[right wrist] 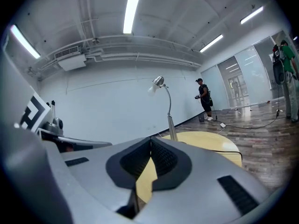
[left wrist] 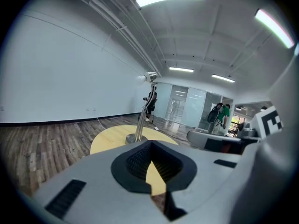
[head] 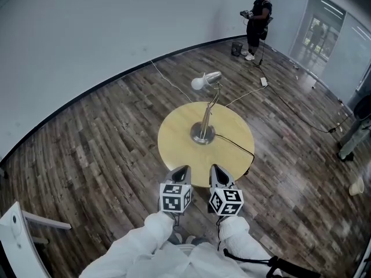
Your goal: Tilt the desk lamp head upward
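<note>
A silver desk lamp stands in the middle of a round yellow table (head: 174, 132). Its round base (head: 203, 134) carries a thin curved neck, and its white-fronted head (head: 205, 81) points left, roughly level. In the left gripper view the lamp head (left wrist: 148, 77) shows far ahead, and in the right gripper view the lamp head (right wrist: 158, 82) sits high above the table. My left gripper (head: 181, 172) and right gripper (head: 218, 174) hover side by side at the table's near edge, well short of the lamp. Both are shut and hold nothing.
The lamp's black cord (head: 239, 145) runs over the table's right edge to the wooden floor. A person (head: 257, 21) stands far back by the wall, near cables on the floor. A white object (head: 17, 236) sits at the lower left.
</note>
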Demonstrator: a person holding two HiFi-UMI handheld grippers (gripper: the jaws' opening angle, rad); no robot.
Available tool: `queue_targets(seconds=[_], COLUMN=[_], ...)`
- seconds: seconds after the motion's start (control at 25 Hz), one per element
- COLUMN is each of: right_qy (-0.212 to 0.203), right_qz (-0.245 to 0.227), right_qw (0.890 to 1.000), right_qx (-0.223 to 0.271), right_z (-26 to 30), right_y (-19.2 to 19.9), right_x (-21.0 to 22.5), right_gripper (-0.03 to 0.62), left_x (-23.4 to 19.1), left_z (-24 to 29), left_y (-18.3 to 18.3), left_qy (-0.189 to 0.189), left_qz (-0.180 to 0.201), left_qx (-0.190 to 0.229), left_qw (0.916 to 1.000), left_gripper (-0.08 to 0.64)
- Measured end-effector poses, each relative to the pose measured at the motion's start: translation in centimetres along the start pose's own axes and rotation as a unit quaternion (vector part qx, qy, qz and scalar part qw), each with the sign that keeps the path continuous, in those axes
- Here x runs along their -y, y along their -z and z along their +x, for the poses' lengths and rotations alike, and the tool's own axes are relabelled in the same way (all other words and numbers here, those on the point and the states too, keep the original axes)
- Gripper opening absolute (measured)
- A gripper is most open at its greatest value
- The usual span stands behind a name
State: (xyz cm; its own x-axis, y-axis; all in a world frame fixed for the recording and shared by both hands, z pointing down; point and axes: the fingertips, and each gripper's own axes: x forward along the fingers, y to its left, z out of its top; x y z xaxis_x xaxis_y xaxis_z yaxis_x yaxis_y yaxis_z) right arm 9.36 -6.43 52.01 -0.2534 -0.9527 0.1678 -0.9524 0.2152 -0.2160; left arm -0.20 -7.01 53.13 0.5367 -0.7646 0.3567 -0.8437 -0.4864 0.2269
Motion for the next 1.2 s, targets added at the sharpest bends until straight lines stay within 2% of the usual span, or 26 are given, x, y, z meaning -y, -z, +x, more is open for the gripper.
queue_targets(seconds=[0.36,0.84,1.2], right_qy=[-0.003,-0.004,0.0], right_qz=[-0.029,-0.041,-0.046], right_qw=[1.0,0.999,0.999], right_qx=[-0.009,-0.003,-0.005], right_z=[-2.1,-2.1,-2.1], right_y=[-0.8,-1.7,-1.1], right_x=[-0.3,-0.6,-0.4], right_gripper=[0.014,0.014,0.014], left_x=[1.5,1.3,1.3], left_z=[-1.6,-1.9,-1.5], left_y=[-0.1,-1.1,-1.0], left_qy=[-0.005,-0.008,-0.004], left_qz=[0.012,0.022,0.026], left_qx=[0.005,0.004,0.006], left_qw=[0.9999,0.9997,0.9996], left_gripper=[0.002,0.002,0.002])
